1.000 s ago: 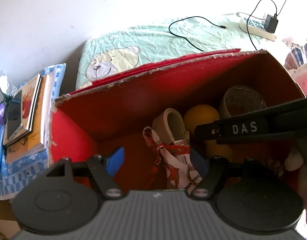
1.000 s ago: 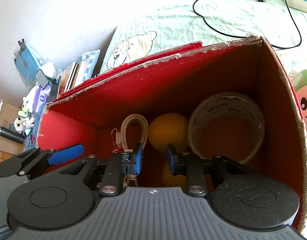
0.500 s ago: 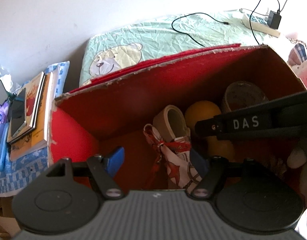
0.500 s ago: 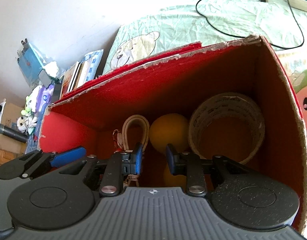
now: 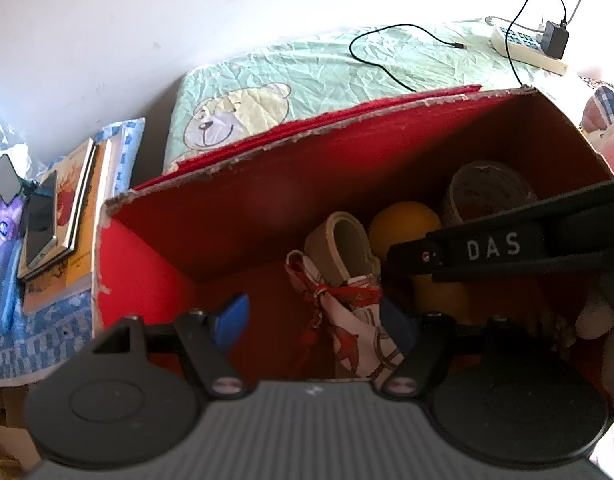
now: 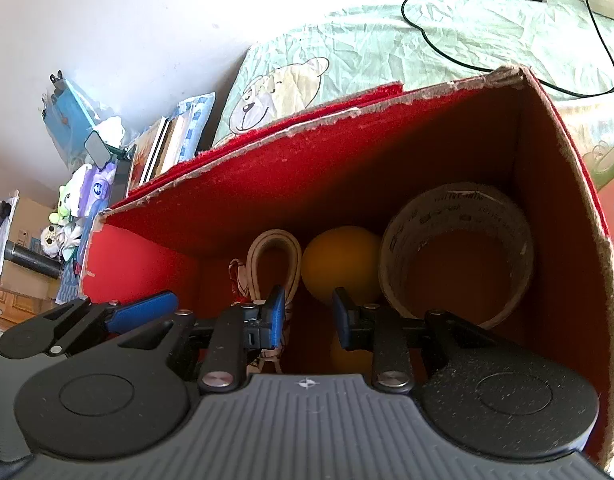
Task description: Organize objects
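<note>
Both tongs (image 5: pixel 313 318) (image 6: pixel 309 316) gape inside red box (image 6: pixel 567 184); left corner free

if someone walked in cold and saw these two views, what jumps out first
The red cardboard box with torn edges fills both views, standing on a mint bedsheet with a bear print. At its bottom lie a yellow ball, a big tape roll to its right, a smaller roll to its left, and a tied patterned cloth pouch. Both the left gripper and right gripper reach in, open.
</note>
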`<state>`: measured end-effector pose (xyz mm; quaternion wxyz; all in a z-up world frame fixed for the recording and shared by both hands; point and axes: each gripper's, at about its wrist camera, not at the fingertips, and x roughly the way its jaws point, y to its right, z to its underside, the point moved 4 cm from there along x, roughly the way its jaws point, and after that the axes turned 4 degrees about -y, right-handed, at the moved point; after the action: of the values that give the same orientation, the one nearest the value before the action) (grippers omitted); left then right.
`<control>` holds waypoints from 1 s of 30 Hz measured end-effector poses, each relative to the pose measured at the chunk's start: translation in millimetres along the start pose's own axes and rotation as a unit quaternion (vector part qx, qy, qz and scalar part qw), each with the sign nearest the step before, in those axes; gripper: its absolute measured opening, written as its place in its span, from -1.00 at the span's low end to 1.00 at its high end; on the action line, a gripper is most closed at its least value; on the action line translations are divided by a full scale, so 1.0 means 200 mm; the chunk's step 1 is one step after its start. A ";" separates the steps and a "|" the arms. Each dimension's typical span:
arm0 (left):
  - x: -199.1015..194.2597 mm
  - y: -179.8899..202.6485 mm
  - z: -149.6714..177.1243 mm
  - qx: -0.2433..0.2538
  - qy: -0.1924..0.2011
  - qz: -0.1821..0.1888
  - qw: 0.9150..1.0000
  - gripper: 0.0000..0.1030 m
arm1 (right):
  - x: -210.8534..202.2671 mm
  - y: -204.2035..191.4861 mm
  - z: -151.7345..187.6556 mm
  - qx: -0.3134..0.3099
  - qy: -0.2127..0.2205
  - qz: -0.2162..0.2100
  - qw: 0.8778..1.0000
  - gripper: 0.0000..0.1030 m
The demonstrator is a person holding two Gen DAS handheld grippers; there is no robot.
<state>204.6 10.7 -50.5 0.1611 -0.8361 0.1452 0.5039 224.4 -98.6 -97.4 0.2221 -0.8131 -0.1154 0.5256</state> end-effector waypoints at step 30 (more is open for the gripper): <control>0.00 -0.02 -0.01 -0.027 0.007 -0.019 0.999 0.65 | -0.05 -0.03 0.00 -0.031 0.054 0.009 0.998 -0.42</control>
<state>207.9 13.4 -48.3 0.1474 -0.8460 0.1169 0.4989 219.8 -96.6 -86.4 0.1981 -0.8478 -0.1118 0.4791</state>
